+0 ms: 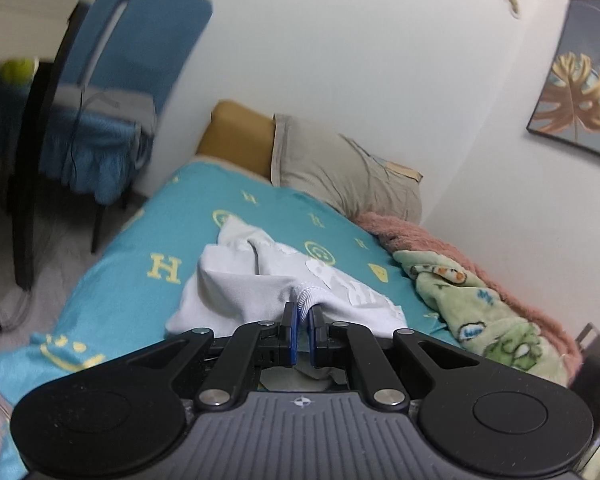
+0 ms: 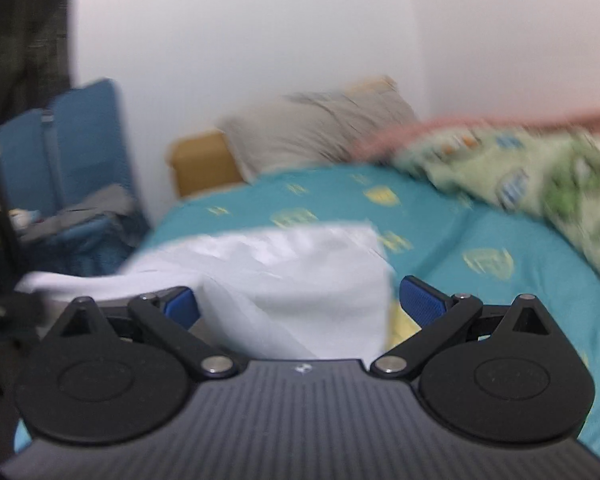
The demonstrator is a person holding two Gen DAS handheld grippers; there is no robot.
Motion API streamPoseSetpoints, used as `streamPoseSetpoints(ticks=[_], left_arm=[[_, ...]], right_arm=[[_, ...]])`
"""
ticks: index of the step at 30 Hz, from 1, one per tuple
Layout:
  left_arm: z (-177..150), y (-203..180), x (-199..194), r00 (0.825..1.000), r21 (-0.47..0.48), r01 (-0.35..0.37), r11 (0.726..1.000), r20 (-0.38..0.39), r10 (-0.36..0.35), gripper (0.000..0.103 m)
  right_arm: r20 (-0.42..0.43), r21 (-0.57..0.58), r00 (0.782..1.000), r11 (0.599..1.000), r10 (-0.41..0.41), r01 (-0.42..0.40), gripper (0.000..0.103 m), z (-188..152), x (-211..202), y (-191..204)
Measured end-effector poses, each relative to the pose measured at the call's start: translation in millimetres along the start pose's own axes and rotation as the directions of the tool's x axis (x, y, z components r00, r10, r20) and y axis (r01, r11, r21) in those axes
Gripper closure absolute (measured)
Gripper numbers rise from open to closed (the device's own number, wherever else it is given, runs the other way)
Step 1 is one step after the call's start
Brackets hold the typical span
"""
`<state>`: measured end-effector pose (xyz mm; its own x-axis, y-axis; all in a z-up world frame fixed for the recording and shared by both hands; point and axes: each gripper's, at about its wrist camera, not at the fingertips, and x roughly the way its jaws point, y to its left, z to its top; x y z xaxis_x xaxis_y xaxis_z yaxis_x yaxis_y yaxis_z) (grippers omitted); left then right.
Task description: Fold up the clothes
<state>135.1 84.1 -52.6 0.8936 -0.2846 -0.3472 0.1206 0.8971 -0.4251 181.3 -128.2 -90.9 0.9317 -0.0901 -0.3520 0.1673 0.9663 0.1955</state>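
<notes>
Left gripper point(image 1: 303, 316) sits right up front in its own view, jaws pinched together on the ribbed edge of the white shirt point(image 1: 260, 280), looks like the collar or a hem, hard to say which. Shirt is bunched up in a heap on the teal bed point(image 1: 132, 280), roughly mid-mattress, with a grey print partly showing on the side toward the green blanket point(image 1: 480, 308). My guess is the pinch on that edge is there so the fabric can be lifted and spread before any actual fold happens. Right gripper point(image 2: 296, 304) is a different story: jaws wide apart, blue pads point(image 2: 420, 300) either side of a flap of the shirt point(image 2: 300, 272) but not pressing on it, so nothing's held there. That view is pretty smeared, so can't say if the cloth touches the pads. Probably lining up for a second corner so both ends can be pulled taut. Pillow point(image 1: 340, 168) and blanket are well off to the wall side, so there's room to lay it flat
</notes>
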Motion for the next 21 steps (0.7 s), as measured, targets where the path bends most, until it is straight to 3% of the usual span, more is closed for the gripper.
streamPoseSetpoints(ticks=[3,7,10,13,16,19,20,21], left_arm=[[0.6,-5.6,-1.6,0.999,0.018,0.0,1.0,0.034,-0.001,0.097],[3.0,-16.8,-11.1,0.995,0.065,-0.007,0.998,0.103,0.0,0.101],[8.8,-25.3,-27.8,0.986,0.075,0.028,0.997,0.161,-0.04,0.101],[14.3,-36.3,-51.4,0.965,0.109,0.069,0.992,0.243,-0.094,0.101],[20.6,-46.7,-75.7,0.938,0.129,0.115,0.985,0.312,-0.151,0.101],[23.8,-53.3,-99.9,0.904,0.132,0.197,0.971,0.36,-0.232,0.101],[23.0,-56.4,-104.0,0.901,0.142,0.201,0.969,0.362,-0.24,0.101],[21.3,-60.0,-106.3,0.902,0.155,0.195,0.968,0.359,-0.239,0.101]], right_arm=[[-0.097,0.114,0.992,0.989,-0.081,0.092,0.0,-6.7,13.4,-24.0],[-0.066,0.168,0.991,0.977,-0.12,0.129,0.0,-2.5,-0.3,-36.1],[0.033,0.182,0.991,0.976,-0.13,0.122,0.0,17.3,-24.7,-40.5],[0.153,0.166,0.981,0.982,-0.118,0.092,0.0,41.1,-58.2,-43.0],[0.27,0.124,0.957,0.99,-0.103,0.071,0.0,63.6,-96.9,-43.3],[0.387,0.068,0.916,0.994,-0.107,0.088,0.0,74.3,-132.8,-40.7],[0.404,0.062,0.908,0.993,-0.115,0.098,0.0,75.4,-138.9,-40.9],[0.391,0.063,0.913,0.993,-0.117,0.1,0.0,74.7,-138.2,-42.6]])
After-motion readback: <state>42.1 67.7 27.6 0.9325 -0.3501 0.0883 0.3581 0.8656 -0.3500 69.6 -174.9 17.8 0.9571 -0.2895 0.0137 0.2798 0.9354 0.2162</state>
